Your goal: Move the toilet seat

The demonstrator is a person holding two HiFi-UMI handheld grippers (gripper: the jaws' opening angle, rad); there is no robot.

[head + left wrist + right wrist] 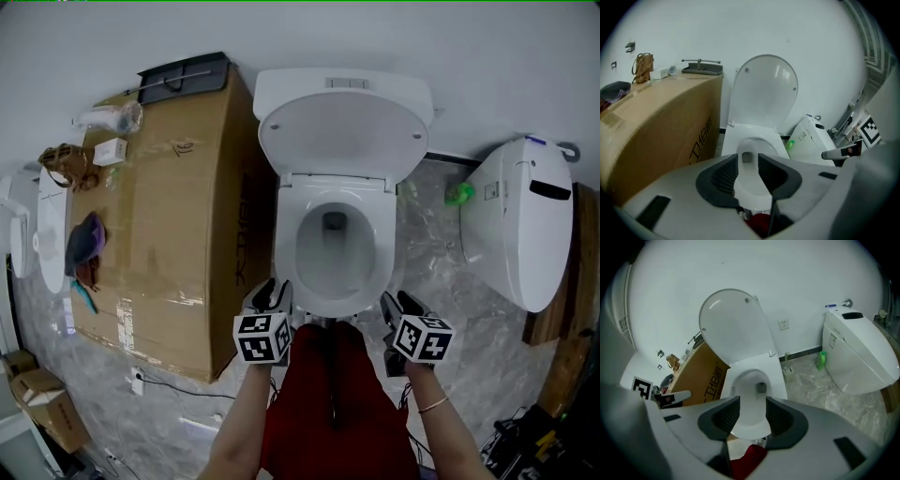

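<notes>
Left gripper (273,293) (749,171): jaws released, dark ribbed pads apart, nothing clamped. In the left gripper view the gap between the pads shows the front of the white oval plastic toilet seat (751,146), farther off and not pressed by either pad.

Right gripper (400,306) (749,416): jaws likewise apart and empty. The front curve of the toilet seat (751,401) shows in the gap.

Head view: both grippers point steeply down at the front of the toilet, left one at the front-left corner, right one at the front-right. Contact with the rim cannot be told.

Toilet seat (292,217): lies flat on the white ceramic bowl (334,251). The white rounded lid (339,137) stands raised behind it, leaning back against the white wall (487,56).

Surroundings:
- Large brown cardboard box (178,216) just beside the toilet on the person's left; a black flat tray (184,75) and small items rest on its far end.
- Second white toilet unit (521,221) on the right, well apart from the first.
- Small green bottle (459,194) between the two toilets, near the wall.
- Grey marbled floor (439,272).
- Red garment (328,412) of the person at the lower edge, between the forearms.
</notes>
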